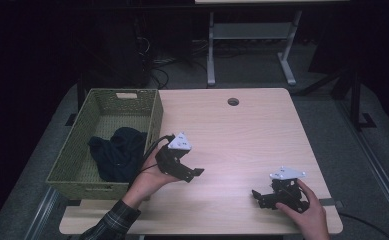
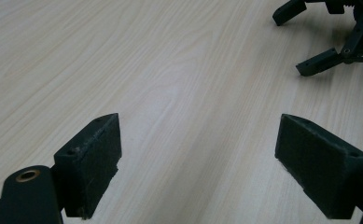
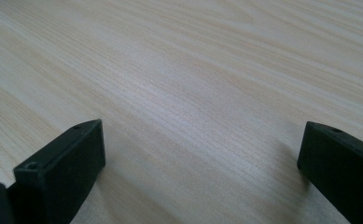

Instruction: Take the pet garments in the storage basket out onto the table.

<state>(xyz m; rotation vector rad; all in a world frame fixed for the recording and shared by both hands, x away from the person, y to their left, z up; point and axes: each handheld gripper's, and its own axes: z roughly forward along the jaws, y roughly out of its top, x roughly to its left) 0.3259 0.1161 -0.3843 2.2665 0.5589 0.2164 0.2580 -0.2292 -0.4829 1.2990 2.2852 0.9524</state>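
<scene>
Table pale matt smooth woodgrain, my basket green woven wicker, dark soft cloth inside, gripper pads rough matt black

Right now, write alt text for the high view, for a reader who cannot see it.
A person holds an open hand-held gripper in each hand over a light wooden table: the left hand-held gripper near a green woven basket holding a dark cloth, the right hand-held gripper by the table's near right corner.
</scene>
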